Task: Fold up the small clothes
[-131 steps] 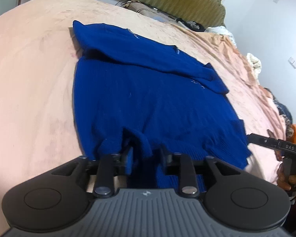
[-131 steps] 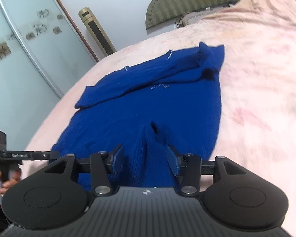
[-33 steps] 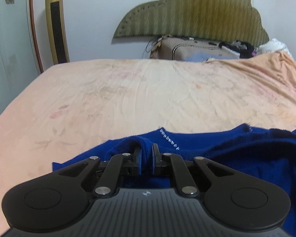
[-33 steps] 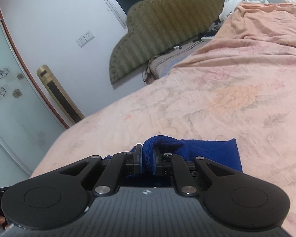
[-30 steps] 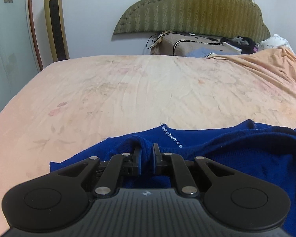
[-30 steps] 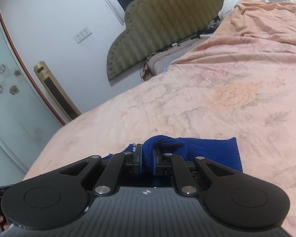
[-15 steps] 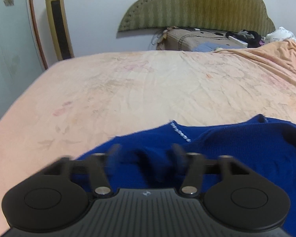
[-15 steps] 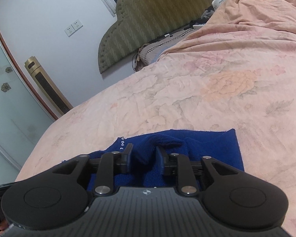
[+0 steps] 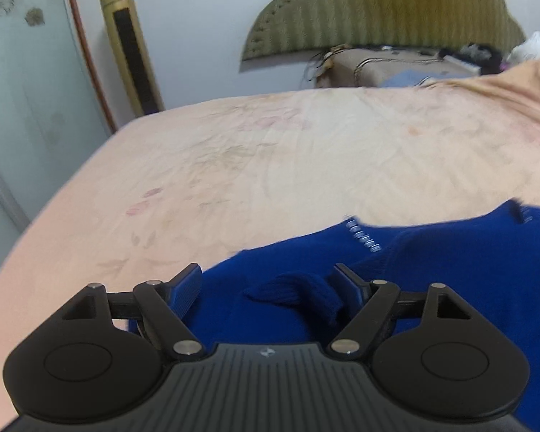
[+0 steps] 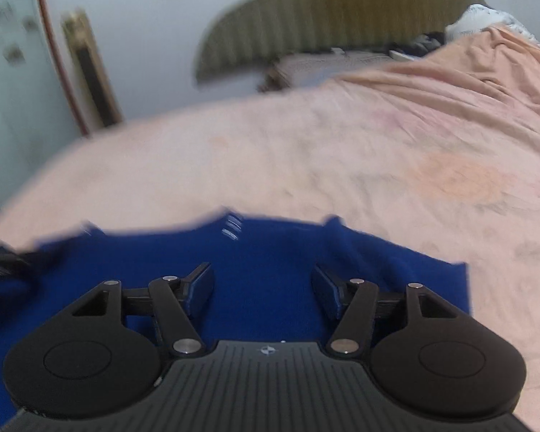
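Lying folded on the bed (image 9: pixel 306 165), at its near side: a royal-blue knit sweater (image 9: pixel 450 280), far edge running across both views, a short row of small silver studs (image 9: pixel 361 234) showing near that edge.

Left tongs (image 9: pixel 270 280): opening wide, pads clear of the cloth. Between them, a raised ribbed pleat of the sweater, standing loose and leaning toward the right-hand pad (image 9: pixel 349 280); whether quite touching it, hard to tell. Not being gripped.

Right tongs (image 10: pixel 262 284): also opening, blue pads (image 10: pixel 201 284) well apart, hovering over flat blue knit. Only flat cloth lying between the pads, nothing being pinched. Right-wrist view smeared by motion blur, especially toward the far wall. At that view's left edge, a dark blurred part of the other tool (image 10: pixel 3 259) reaching in over the sweater's corner.

Sweater's right corner (image 10: pixel 457 273) lying square on the peach floral sheet (image 10: pixel 414 165). Sheet spreading bare beyond the garment, rumpling into folds toward the far right.

Standing behind the bed: an olive padded headboard (image 9: pixel 385 10) against a pale wall, a gold tower fan (image 9: pixel 133 46) to its left, a frosted glass door with flower decals (image 9: pixel 21 64) further left. Sitting just below the headboard, a tan cushion or bag (image 9: pixel 378 64) with dark clutter beside it, too blurred for naming.
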The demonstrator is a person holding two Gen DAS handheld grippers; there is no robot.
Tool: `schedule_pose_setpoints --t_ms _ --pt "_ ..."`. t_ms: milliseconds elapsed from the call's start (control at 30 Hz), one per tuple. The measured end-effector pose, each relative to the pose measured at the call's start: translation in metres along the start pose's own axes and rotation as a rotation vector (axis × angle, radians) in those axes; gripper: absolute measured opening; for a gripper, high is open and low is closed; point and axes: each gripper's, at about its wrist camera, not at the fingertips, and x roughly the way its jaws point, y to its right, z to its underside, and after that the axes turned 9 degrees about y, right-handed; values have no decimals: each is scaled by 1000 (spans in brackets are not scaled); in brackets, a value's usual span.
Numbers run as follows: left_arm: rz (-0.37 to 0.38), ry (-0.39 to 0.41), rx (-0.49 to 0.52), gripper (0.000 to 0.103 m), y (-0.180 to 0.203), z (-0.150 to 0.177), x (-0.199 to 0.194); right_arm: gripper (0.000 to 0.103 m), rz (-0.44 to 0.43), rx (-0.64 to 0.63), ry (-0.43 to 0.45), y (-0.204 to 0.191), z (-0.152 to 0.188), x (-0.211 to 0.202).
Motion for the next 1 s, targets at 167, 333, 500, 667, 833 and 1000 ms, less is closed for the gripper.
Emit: schedule_pose_setpoints --t_ms 167,333,500,667,833,1000 --pt "-50 32 -122 80 -29 -8 -2 75 20 -67 91 -13 -3 -28" --pt "-70 98 -246 79 -54 -17 -15 87 8 -152 56 -24 3 -25" --pt "-5 73 -181 79 -51 -8 -31 88 26 -97 52 -17 10 -29" --pt "-95 21 11 79 -25 13 -19 93 40 -163 32 -26 21 -29" --pt "4 22 18 79 -21 13 -18 100 14 -167 58 -33 25 -42" --pt "-154 43 88 80 -12 2 -4 103 23 -162 56 -33 31 -37"
